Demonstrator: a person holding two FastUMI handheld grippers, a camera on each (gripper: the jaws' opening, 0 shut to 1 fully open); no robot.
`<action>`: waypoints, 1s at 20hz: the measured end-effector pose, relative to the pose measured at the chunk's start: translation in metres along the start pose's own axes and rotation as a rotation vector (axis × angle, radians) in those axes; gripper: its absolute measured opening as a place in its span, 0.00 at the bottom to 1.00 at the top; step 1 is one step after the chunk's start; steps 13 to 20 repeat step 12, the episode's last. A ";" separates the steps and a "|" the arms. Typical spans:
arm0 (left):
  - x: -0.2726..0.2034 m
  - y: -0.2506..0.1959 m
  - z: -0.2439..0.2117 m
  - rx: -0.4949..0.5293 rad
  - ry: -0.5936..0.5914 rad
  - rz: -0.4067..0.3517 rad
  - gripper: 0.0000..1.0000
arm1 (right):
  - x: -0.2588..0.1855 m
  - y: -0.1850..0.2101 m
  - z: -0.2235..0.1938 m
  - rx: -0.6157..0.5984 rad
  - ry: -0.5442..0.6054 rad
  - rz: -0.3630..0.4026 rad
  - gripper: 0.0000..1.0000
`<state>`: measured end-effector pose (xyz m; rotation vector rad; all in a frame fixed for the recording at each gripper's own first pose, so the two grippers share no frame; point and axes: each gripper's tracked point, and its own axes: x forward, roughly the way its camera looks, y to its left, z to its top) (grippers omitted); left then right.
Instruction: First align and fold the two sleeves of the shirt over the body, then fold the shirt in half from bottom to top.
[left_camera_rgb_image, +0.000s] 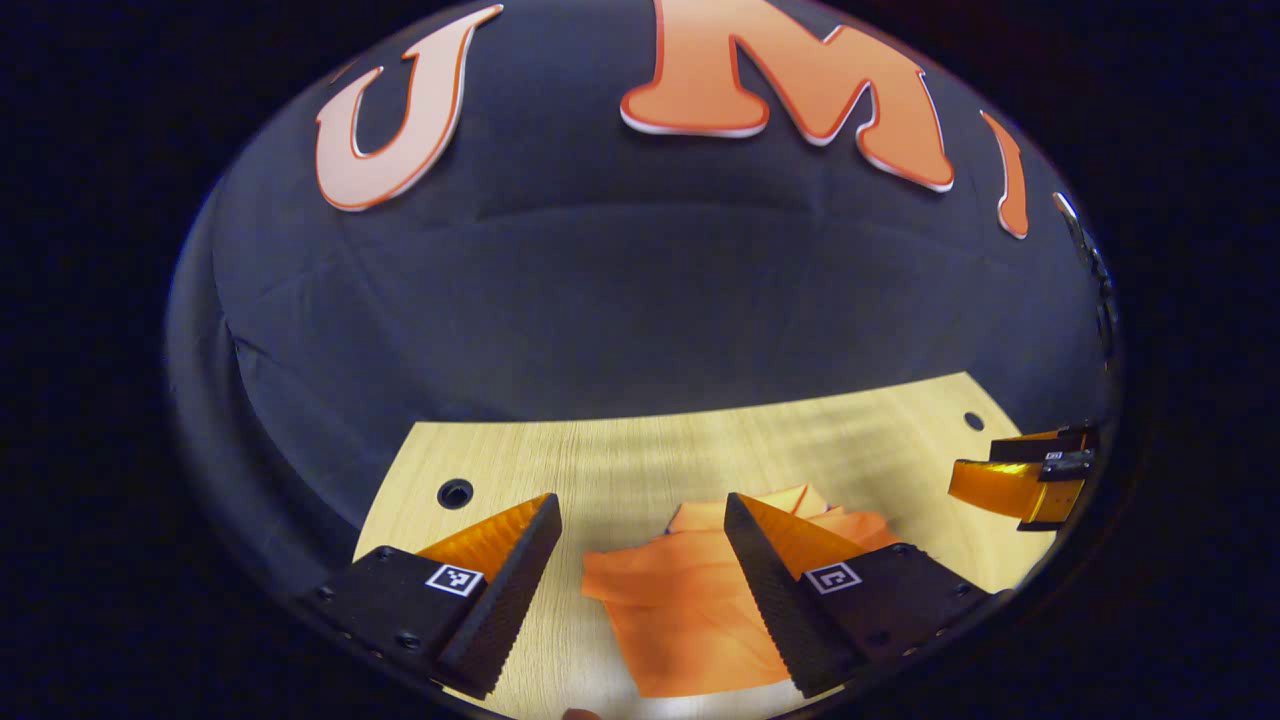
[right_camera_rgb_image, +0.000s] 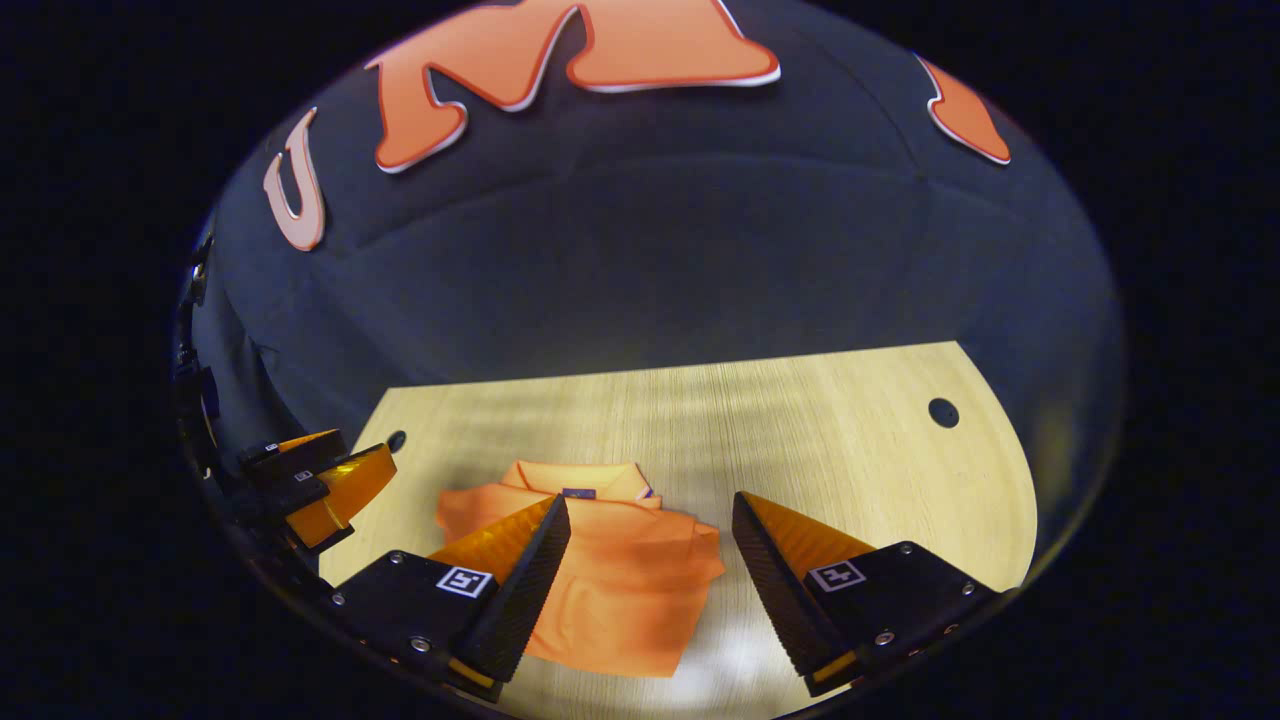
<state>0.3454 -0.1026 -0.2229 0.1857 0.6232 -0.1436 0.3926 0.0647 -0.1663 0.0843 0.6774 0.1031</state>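
Note:
An orange polo shirt (left_camera_rgb_image: 690, 610) lies flat on the wooden table (left_camera_rgb_image: 620, 460), its collar toward the back wall. My left gripper (left_camera_rgb_image: 640, 530) hovers open over the shirt's left part, nothing between its fingers. In the right gripper view the same shirt (right_camera_rgb_image: 620, 580) shows its collar (right_camera_rgb_image: 580, 478) at the far end and a sleeve edge at the right. My right gripper (right_camera_rgb_image: 650, 530) stands open above the shirt's right side, holding nothing. The right gripper (left_camera_rgb_image: 1025, 475) appears at the right edge of the left gripper view, and the left gripper (right_camera_rgb_image: 320, 480) at the left edge of the right gripper view.
The table (right_camera_rgb_image: 800, 420) has round holes near its back corners (left_camera_rgb_image: 455, 492) (right_camera_rgb_image: 942, 411). Bare wood stretches behind and to the right of the shirt. The black cloth wall rises just past the table's far edge.

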 end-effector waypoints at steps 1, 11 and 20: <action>-0.018 0.001 0.016 -0.003 -0.037 0.001 1.00 | -0.015 -0.001 0.007 -0.009 -0.027 0.000 0.99; -0.196 -0.011 0.097 -0.041 -0.344 -0.006 1.00 | -0.181 0.013 0.071 -0.105 -0.373 0.004 0.98; -0.212 -0.010 0.097 -0.047 -0.364 -0.001 1.00 | -0.194 0.014 0.073 -0.113 -0.402 0.005 0.99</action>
